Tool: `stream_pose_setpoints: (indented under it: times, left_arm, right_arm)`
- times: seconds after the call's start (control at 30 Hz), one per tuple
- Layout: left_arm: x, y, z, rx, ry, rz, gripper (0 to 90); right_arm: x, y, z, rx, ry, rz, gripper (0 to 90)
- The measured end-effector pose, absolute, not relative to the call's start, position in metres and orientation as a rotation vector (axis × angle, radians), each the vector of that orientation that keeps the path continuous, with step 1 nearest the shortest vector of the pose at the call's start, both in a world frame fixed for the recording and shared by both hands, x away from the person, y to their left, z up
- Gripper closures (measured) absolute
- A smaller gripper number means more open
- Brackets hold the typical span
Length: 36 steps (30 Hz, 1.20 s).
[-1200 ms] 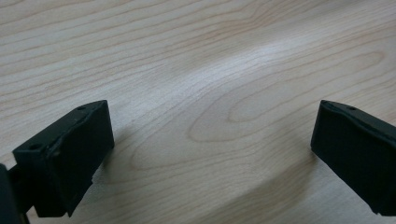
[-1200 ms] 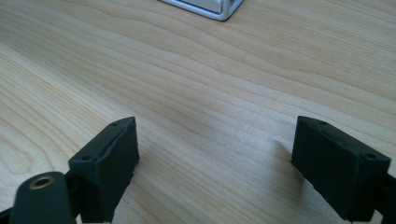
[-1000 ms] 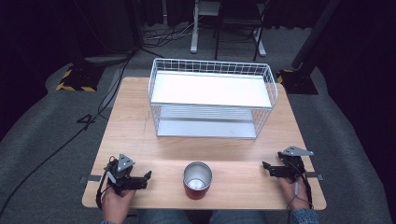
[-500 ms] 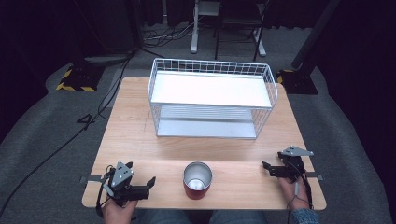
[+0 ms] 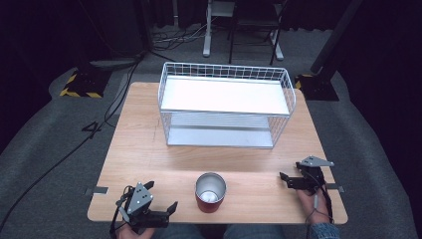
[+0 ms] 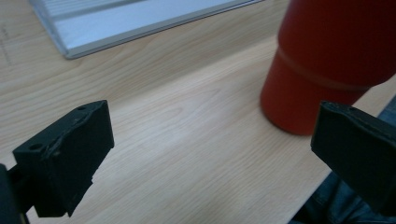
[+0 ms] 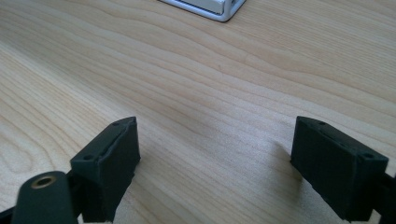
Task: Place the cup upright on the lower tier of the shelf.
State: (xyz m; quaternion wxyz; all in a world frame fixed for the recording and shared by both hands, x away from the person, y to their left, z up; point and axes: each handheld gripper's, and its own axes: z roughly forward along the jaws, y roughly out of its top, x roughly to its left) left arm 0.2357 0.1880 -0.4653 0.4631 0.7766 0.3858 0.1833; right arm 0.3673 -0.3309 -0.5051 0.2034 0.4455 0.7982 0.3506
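- Dark room with grey carpet and cables around a light wooden table [image 5: 149, 149]; white wire rack [image 5: 226, 104] with a solid upper shelf set toward the far side.
- Red tumbler [image 5: 210, 192] positioned near the front edge, about midway between both grippers, well apart from the rack.
- Upright on its base; long axis vertical; open mouth facing straight up, bare metal interior visible from the high view. No lid fitted.
- Left gripper [image 5: 164, 211] placed at the front left corner, aimed rightward at the tumbler. Jaws spread wide, nothing between them.
- Seen in the left gripper view: red tumbler wall [image 6: 336, 60] up and to the right, beyond the jaw tips and off the centreline; base resting on the wood, not inside the gap.
- Right gripper [image 5: 284, 179] resting at the front right, well apart from the tumbler, aimed leftward. Jaws wide open, holding nothing; bare wood grain between them in the right gripper view, with a rack corner [image 7: 219, 9] at the top.
- Progress, judged: at the very start. Approach by the left gripper apparently under way; no contact, no grasp, no lift.
- Remaining, judged: align jaws on either side of the tumbler wall, close, lift, then carry, probably to the rack.
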Motion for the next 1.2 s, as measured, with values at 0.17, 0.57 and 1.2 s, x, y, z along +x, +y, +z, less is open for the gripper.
stream_pose_setpoints:
  times: [0.17,0.57,1.2]
  left_arm:
    - [0.232,0.179,-0.462,1.913,0.898,0.428,0.0]
    - [0.234,0.149,-0.471,1.871,0.782,0.293,0.0]
    - [0.254,0.105,-0.488,1.904,0.724,0.275,0.2]
  right_arm:
    - [0.367,-0.331,-0.505,1.243,2.228,0.979,15.8]
    - [0.367,-0.331,-0.505,1.242,2.226,0.976,15.8]
    - [0.367,-0.331,-0.505,1.24,2.226,0.975,15.7]
